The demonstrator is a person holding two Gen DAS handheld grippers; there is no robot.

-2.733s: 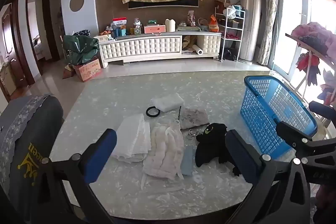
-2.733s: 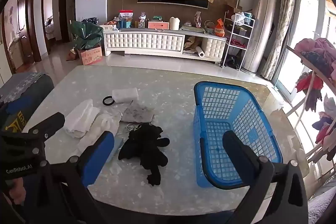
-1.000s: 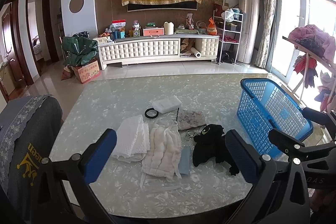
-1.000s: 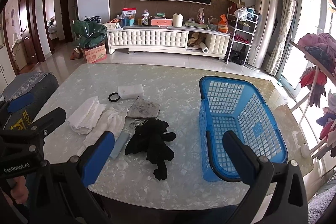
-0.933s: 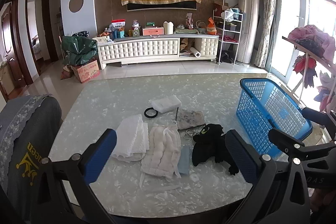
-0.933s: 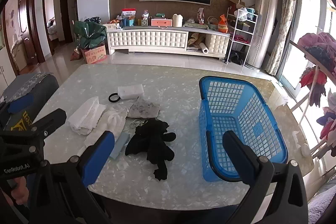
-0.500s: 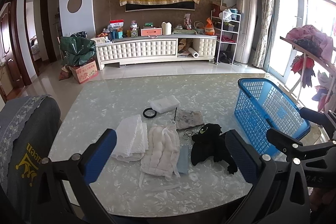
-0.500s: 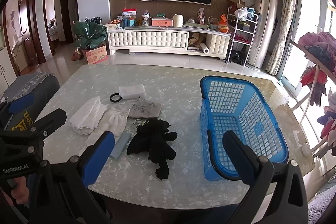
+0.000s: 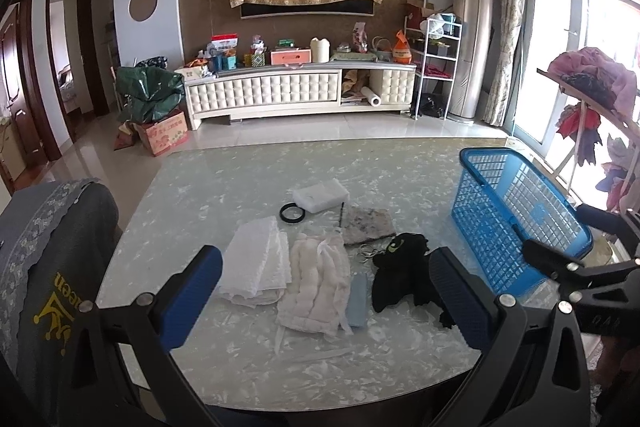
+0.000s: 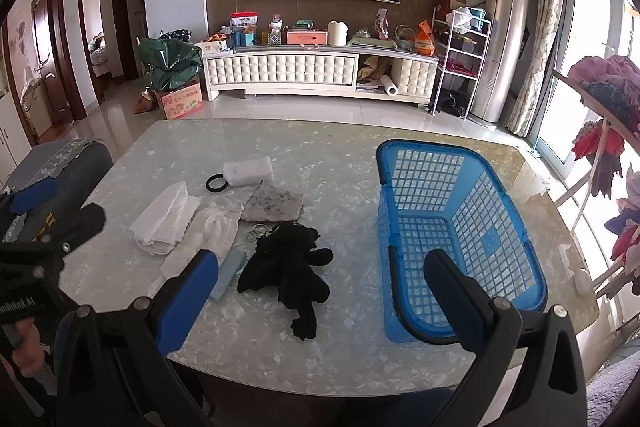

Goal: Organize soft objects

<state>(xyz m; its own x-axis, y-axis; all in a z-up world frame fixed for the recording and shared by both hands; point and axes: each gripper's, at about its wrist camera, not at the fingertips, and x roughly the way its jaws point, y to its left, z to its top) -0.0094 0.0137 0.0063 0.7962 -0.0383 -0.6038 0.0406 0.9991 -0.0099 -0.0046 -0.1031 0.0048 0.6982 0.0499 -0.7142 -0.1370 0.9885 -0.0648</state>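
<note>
Table [image 9: 224, 183], pale marbled top, carrying one cluster of soft goods and one basket. Left gripper [image 9: 326, 297]: held above the near edge, fingers spread wide, nothing between them. Right gripper [image 10: 322, 301]: likewise wide apart and empty, alongside the left one. Ahead of the left gripper, from its left finger rightward: folded white towel [image 9: 258, 267]; quilted cream cloth [image 9: 318, 287] touching the towel's edge; small pale blue cloth [image 9: 357, 299] against the cream cloth; black plush toy [image 10: 288, 263], lying sprawled just ahead of the right gripper's left finger, with metal key rings [image 10: 258, 231] at its far side. Beyond these: speckled grey cloth [image 10: 274, 207], white sponge block [image 10: 248, 171] and black ring [image 10: 216, 183] just beside the block. Blue plastic basket [image 10: 516, 227]: latticed, empty, upright, ahead of the right gripper's right finger, apart from the cluster. Grey chair back [image 9: 48, 247]: off the left gripper's left side, at the table's edge.
</note>
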